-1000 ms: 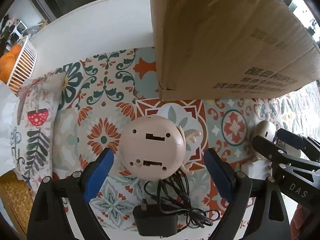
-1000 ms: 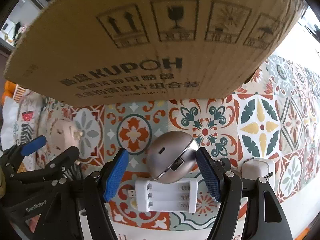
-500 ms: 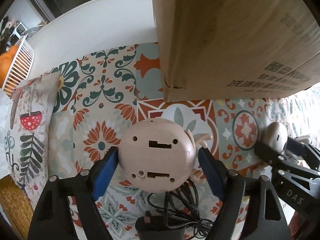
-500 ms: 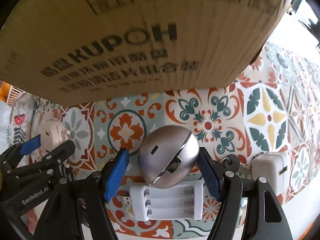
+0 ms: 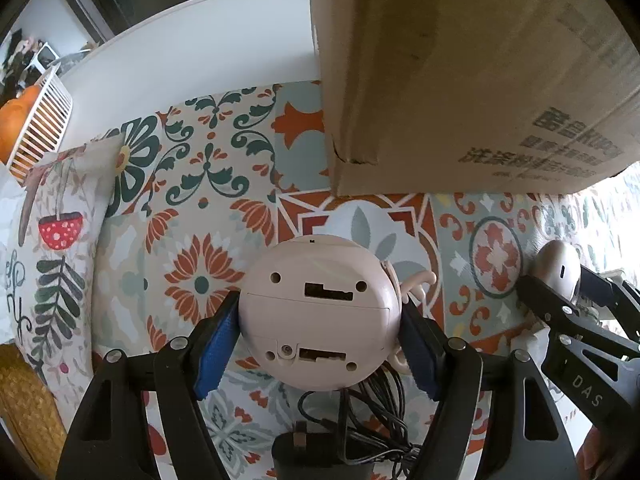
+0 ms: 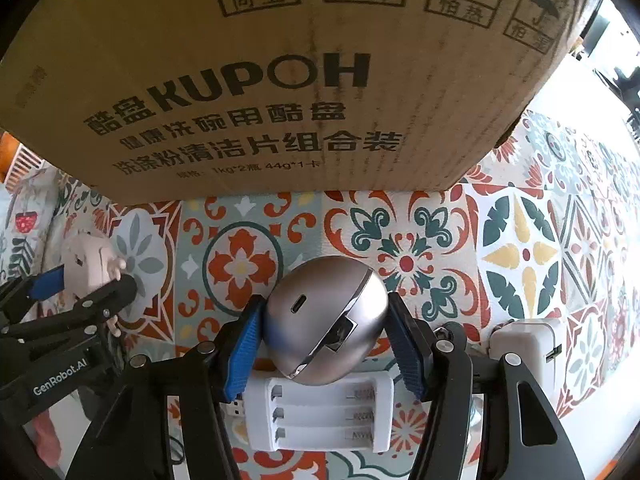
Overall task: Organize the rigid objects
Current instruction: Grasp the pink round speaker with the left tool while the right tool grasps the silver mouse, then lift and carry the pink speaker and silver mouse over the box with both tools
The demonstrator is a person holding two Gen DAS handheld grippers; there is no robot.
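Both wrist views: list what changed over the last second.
The left gripper came down and its jaws have just been closing onto the pink round device. The right gripper likewise closed onto the silver mouse. Cardboard box, white battery charger and black adapter stayed put.

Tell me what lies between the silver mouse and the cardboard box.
Nothing: in the right wrist view only bare patterned mat separates the silver mouse from the cardboard box. The white battery holder lies on the mouse's opposite side.
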